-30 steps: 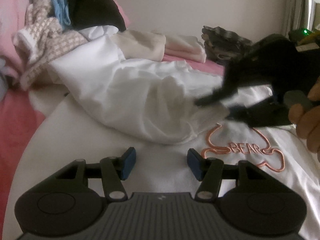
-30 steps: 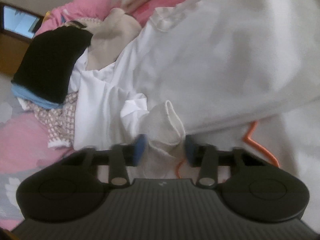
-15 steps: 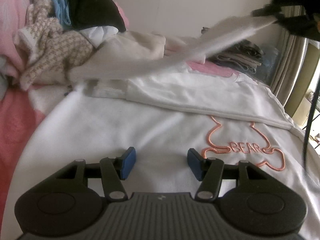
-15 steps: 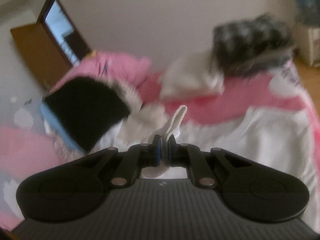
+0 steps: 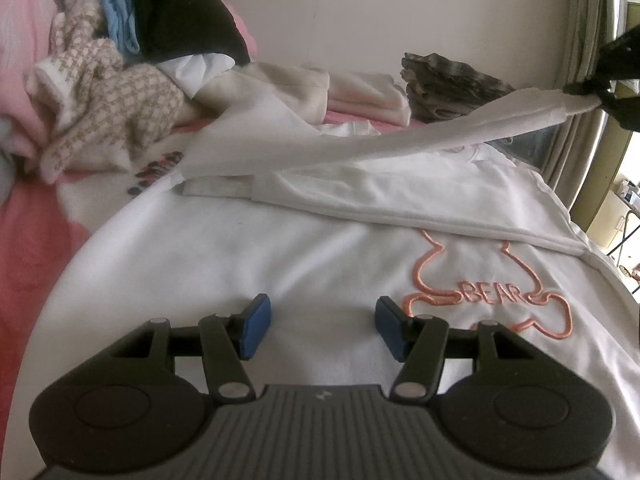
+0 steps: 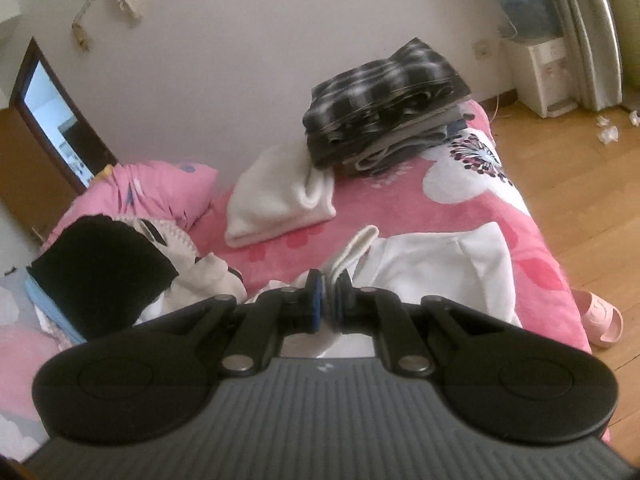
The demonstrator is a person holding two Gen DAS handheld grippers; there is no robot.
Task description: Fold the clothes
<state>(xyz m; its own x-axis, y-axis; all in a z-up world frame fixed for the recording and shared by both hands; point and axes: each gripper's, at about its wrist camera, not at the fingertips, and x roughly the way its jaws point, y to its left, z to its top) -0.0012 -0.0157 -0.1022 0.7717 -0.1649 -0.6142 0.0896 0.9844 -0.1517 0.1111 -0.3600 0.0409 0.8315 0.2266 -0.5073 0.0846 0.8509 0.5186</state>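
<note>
The white sweatshirt [image 5: 280,264] lies spread on the bed [image 6: 404,208], its sleeve [image 5: 400,136] stretched taut toward 2 o'clock, cuff [image 6: 352,252] clamped in the right gripper [image 6: 326,306], jaws together on it. The left gripper [image 5: 320,330] hovers over the chest, jaws apart, holding nothing, so I judge the pull could drag the whole body askew or slip the cuff free. At 10 o'clock the unfolded pile [image 5: 120,64] crowds the shoulder; folded stacks [image 6: 380,96] sit at 12, clear of the fold
</note>
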